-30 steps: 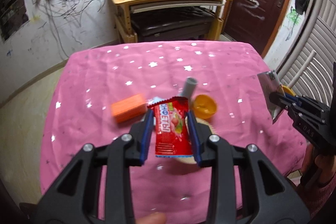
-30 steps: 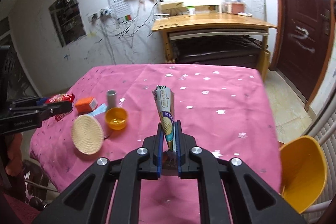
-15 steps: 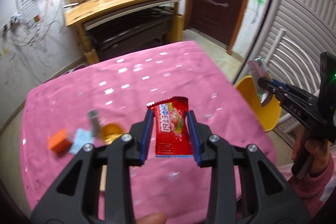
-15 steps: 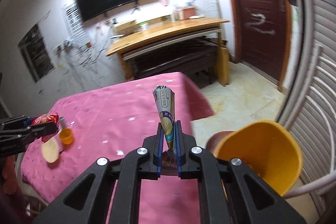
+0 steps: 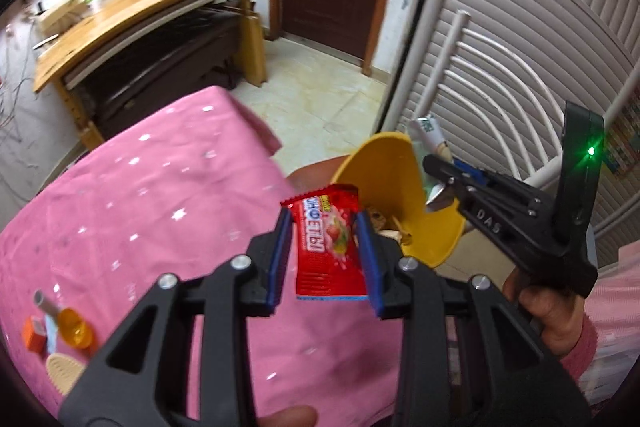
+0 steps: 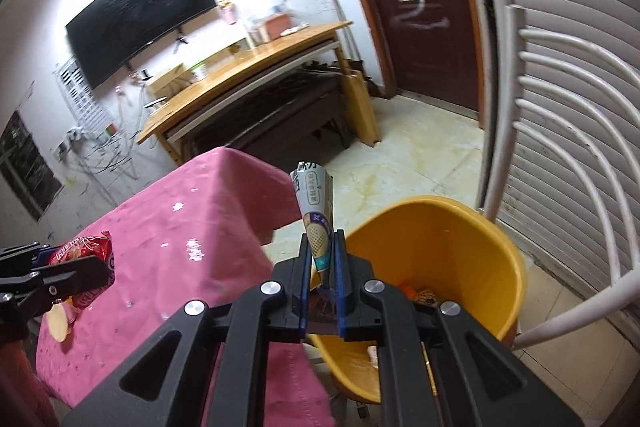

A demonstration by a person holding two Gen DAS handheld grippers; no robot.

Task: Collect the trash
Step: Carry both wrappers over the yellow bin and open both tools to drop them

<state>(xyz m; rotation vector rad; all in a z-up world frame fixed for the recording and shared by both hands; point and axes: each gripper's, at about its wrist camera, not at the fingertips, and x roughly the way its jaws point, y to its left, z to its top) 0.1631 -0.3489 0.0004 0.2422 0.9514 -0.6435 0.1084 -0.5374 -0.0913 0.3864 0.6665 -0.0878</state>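
My left gripper (image 5: pixel 325 227) is shut on a red snack wrapper (image 5: pixel 329 251) and holds it above the pink table's right edge, close to the yellow bin (image 5: pixel 384 183). My right gripper (image 6: pixel 322 251) is shut on a grey cone-shaped ice-cream wrapper (image 6: pixel 316 203) beside the yellow bin's (image 6: pixel 440 227) near rim. The bin holds some trash. In the left wrist view the right gripper (image 5: pixel 434 163) reaches over the bin with the cone wrapper (image 5: pixel 430 135). In the right wrist view the left gripper (image 6: pixel 102 263) holds the red wrapper (image 6: pixel 86 255) at far left.
The pink star-patterned table (image 5: pixel 160 195) carries an orange block (image 5: pixel 34 335), a grey tube (image 5: pixel 44 303), a small orange cup (image 5: pixel 76 327) and a woven coaster (image 5: pixel 62 371) at its left. A white chair (image 6: pixel 560 131) stands behind the bin. A wooden desk (image 6: pixel 248 67) is at the back.
Both grippers have swung right, away from the table's middle toward the yellow bin, each still holding its wrapper. The bin is now close and large in both views.
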